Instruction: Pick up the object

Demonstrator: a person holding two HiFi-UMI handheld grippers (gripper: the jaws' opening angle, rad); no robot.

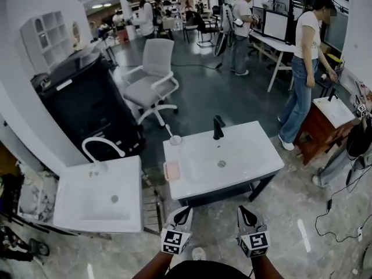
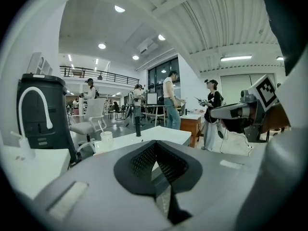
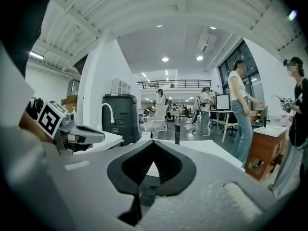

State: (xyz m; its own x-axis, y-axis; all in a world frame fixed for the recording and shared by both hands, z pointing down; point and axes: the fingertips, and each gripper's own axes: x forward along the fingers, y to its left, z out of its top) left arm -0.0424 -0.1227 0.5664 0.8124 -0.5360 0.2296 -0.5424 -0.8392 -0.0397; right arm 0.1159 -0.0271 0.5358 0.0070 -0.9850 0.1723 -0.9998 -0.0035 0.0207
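**Basin surface** [image 1: 256, 150], centre: white, smooth, glossy, ceramic-looking.
**Tap** [image 1: 218, 127], at its 12 o'clock: matt black.
**Second basin** [image 1: 72, 214], 8 o'clock: same white gloss.
**Cabinet** [image 1: 314, 137], 3 o'clock: reddish-brown wood, pale smooth top.
**Floor** [image 1: 290, 214]: polished, grey, marbled stone look.
**Left tongs** [image 2: 154, 145] and **right tongs** [image 3: 152, 143]: matt grey plastic shells, black ribbed pads [image 2: 142, 160].

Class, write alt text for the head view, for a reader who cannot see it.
Seen from above, a left gripper and a right gripper, both shut and empty, hover before a white sink counter with a black faucet and a pink item at its left edge. A second white sink stands to the left, and people stand in the office behind.
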